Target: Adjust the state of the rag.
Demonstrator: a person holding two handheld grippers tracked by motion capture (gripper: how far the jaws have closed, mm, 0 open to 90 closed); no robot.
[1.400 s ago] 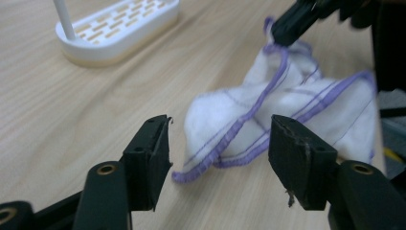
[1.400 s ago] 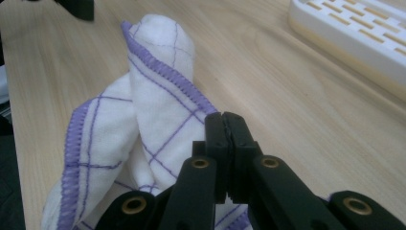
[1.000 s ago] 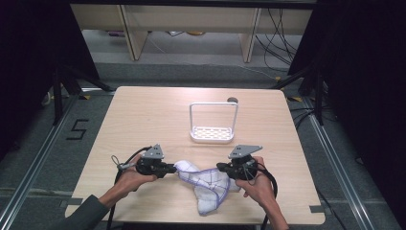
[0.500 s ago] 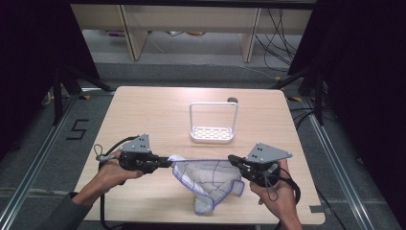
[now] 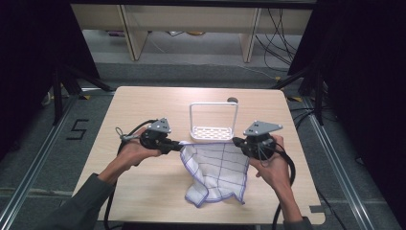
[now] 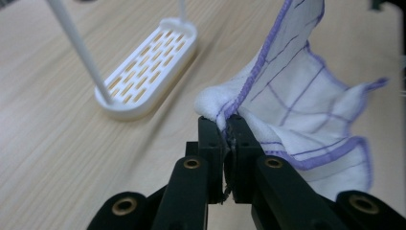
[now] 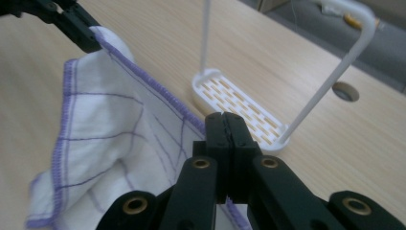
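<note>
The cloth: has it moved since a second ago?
Yes. The cloth was bunched well short of the white rack; now it is spread, its top edge lifted to just in front of the rack's base.

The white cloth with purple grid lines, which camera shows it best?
The high view: the whole white cloth with purple grid lines hangs stretched between both tongs, its lower corner on the wooden table. The left gripper view shows a bunched corner pinched; the right gripper view shows the top hem and one side.

White cloth point(image 5: 218, 170) with purple grid lines, stretched by its top corners between both grippers, lower edge hanging crumpled.
</note>
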